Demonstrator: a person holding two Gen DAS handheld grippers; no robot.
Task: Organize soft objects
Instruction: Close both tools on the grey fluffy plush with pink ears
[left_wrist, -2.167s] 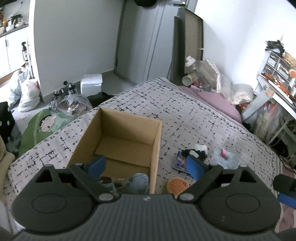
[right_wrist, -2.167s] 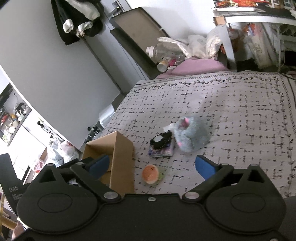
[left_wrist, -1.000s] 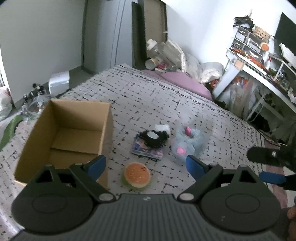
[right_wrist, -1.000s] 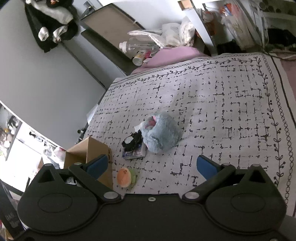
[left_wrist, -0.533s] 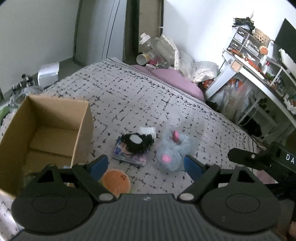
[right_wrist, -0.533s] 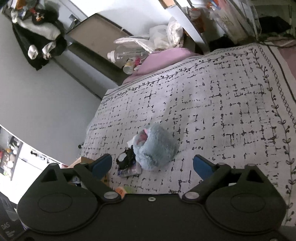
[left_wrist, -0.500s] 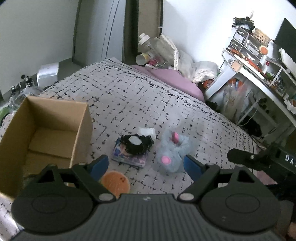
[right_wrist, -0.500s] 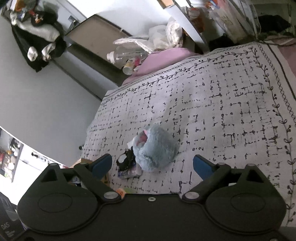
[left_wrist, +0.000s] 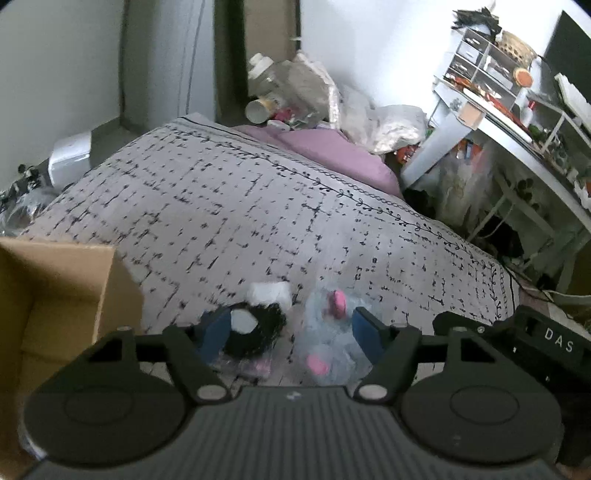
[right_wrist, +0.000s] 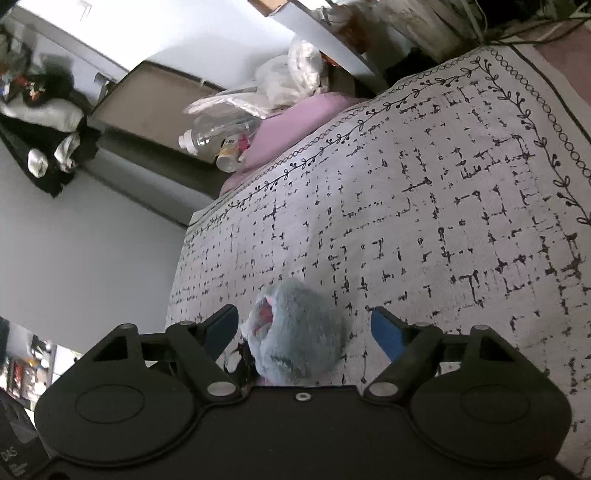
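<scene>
Both grippers are coming in closer to the toys than they were a moment ago, and the cardboard box (left_wrist: 55, 295) is sliding off to the left edge of the left wrist view. The orange round toy that was showing at the bottom of that view is now hidden under the gripper body.

The big bed cover (left_wrist: 240, 206) with black marks is filling the middle of both views. The box is sitting open on it at the lower left of the left view.

The fluffy blue toy (right_wrist: 299, 332) is lying on the cover at the bottom middle of the right view. The right gripper (right_wrist: 301, 328) is reaching around it, with 1 blue pad on each side. Its jaws have just been closing, but they are standing apart and not squeezing the toy yet.

The left gripper (left_wrist: 288, 332) has also been closing its jaws. They are still spread, with a black fuzzy thing (left_wrist: 255, 328) and part of the blue toy (left_wrist: 328, 343) between them, and I cannot see them pinching anything.

I think this is the reaching step. Next the right gripper needs to go a bit lower, squeeze the blue toy softly, lift it, and carry it over to the box.
</scene>
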